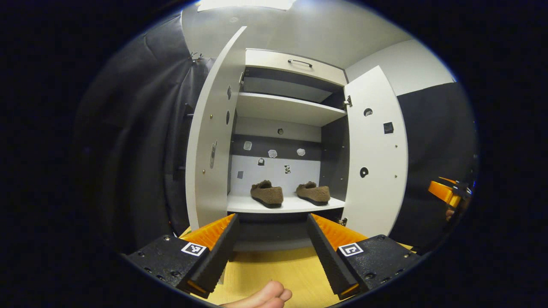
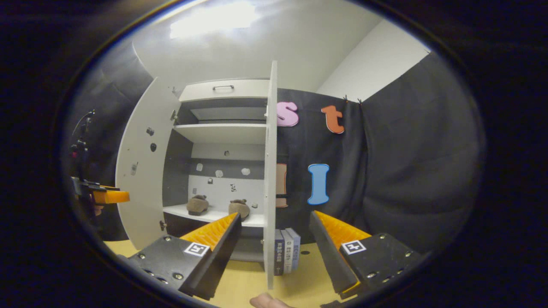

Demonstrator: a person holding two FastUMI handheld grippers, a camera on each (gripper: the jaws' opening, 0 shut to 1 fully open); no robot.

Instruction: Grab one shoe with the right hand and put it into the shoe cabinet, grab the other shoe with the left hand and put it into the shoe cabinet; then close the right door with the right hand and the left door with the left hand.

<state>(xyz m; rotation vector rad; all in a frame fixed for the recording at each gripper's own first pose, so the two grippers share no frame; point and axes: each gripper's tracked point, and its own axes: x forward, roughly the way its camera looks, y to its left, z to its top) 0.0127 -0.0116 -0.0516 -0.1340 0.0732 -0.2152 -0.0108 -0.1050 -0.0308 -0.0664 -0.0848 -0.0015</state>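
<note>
Shoes sit side by side on the lower shelf (image 1: 285, 206) of the shoe cabinet (image 1: 282, 128): the left shoe (image 1: 267, 193) and the right shoe (image 1: 313, 192), near each other but apart, heels toward the camera. Both doors stand open, the left door (image 1: 212, 141) at 9 o'clock of the shoes and the right door (image 1: 375, 154) at 3 o'clock. The left gripper (image 1: 272, 252) is spread wide and holds nothing, hanging above the yellow floor (image 1: 278, 269) at 6 o'clock of the cabinet. In the right gripper view, the right gripper (image 2: 274, 252) is also wide and empty, its fingers either side of the right door's edge without touching it. Some books (image 2: 287, 256) stand upright just beside that door.
</note>
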